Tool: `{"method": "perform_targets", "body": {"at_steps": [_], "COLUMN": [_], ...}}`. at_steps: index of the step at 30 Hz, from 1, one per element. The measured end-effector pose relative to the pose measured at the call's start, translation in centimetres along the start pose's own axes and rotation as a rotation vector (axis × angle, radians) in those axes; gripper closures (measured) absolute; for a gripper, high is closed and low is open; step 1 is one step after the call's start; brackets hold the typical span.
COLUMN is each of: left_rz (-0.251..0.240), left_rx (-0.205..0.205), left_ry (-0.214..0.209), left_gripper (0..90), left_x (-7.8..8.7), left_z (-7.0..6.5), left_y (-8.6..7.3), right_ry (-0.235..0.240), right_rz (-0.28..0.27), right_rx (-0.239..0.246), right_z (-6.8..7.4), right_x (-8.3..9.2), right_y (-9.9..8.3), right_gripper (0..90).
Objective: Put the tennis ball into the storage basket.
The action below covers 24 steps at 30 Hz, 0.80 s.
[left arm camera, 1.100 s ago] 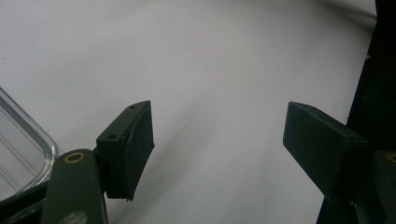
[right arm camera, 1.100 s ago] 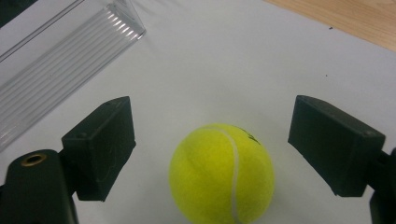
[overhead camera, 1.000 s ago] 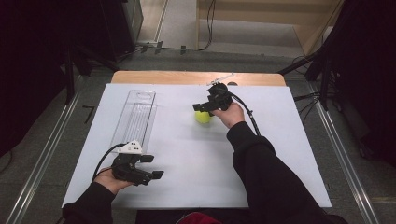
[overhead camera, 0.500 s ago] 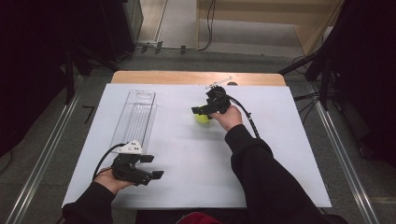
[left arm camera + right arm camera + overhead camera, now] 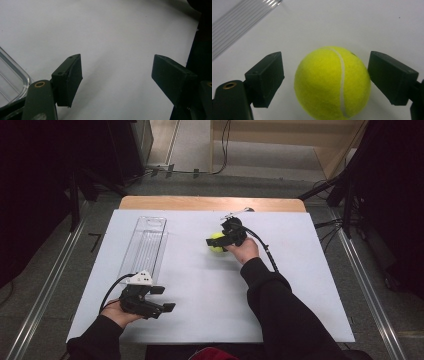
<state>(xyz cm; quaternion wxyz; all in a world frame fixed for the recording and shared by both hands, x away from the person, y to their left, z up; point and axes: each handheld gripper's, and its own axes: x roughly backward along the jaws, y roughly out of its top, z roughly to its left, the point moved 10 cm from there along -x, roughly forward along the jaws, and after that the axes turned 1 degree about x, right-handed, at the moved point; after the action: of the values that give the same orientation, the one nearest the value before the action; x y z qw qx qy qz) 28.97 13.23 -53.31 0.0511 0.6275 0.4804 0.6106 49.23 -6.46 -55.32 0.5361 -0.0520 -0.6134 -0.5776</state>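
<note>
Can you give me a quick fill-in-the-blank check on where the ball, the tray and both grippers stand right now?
1. The right gripper has its jaws open on either side of a yellow-green ____ ball.
2. The left gripper has its jaws ____, with nothing between them.
3. In the high view, the clear plastic tray lies to the ____ of the ball.
4. The ball rests on the ____ table surface.

Missing words: tennis; open; left; white

Black sleeves (image 5: 290,310), black cabled hand-held grippers (image 5: 216,241)
</note>
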Motion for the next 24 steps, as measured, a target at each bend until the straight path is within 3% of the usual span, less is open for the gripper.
{"method": "perform_targets", "body": {"at_steps": [6, 17, 21, 24], "left_rz": [0.001, 0.000, 0.000, 0.000], "left_rx": [0.000, 0.000, -0.001, 0.000], "left_ry": [0.001, 0.001, 0.001, 0.001], "left_gripper": [25.3, 25.3, 25.3, 25.3], "left_x": [0.0, 0.0, 0.0, 0.0], "left_z": [0.0, 0.0, 0.0, 0.0], "left_y": [0.0, 0.0, 0.0, 0.0], "right_ry": [-0.008, -0.069, -0.098, -0.094], "right_rz": [0.000, 0.028, 0.022, 0.014], "right_rx": [-0.010, -0.015, -0.004, -0.007], "right_z": [-0.2, -1.1, -1.6, -1.7], "right_x": [-0.6, -1.5, -1.5, -1.4], "right_y": [-0.6, -1.6, -1.8, -1.8], "right_gripper": [12.4, 12.6, 21.1, 21.9]}}
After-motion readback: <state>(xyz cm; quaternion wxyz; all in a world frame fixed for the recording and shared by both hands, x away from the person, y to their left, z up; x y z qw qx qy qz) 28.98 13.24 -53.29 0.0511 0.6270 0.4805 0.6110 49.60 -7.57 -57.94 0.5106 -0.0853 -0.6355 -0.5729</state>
